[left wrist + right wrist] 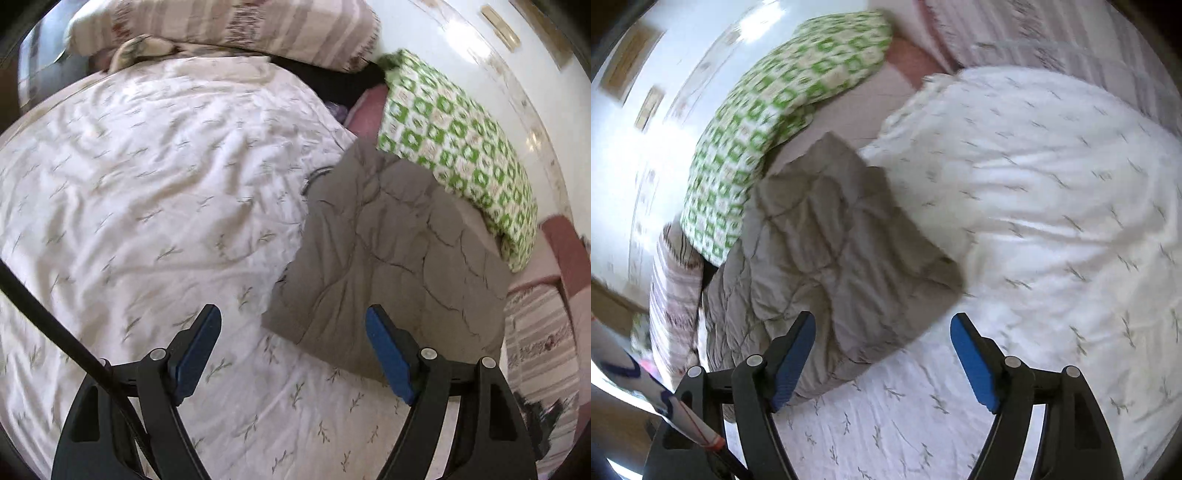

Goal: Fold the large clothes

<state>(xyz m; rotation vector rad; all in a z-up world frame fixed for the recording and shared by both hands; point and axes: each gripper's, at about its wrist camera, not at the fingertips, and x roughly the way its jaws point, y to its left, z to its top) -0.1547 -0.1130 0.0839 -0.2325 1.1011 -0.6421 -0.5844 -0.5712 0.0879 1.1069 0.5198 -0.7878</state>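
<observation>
A grey-brown quilted garment [388, 258] lies folded into a rough rectangle on the white leaf-print bedcover [147, 184], at the bed's right side. My left gripper [293, 314] is open and empty, hovering over the garment's near left corner. In the right wrist view the same garment [831, 240] lies left of centre, partly under a green-and-white checked pillow [768, 122]. My right gripper [882, 319] is open and empty above the garment's near right edge. The view is blurred.
The checked pillow [461, 147] lies by the wall on the right. A striped pink pillow [229, 26] sits at the head of the bed. A striped blanket [543, 343] hangs off the right edge. A black cable [55, 325] crosses the lower left.
</observation>
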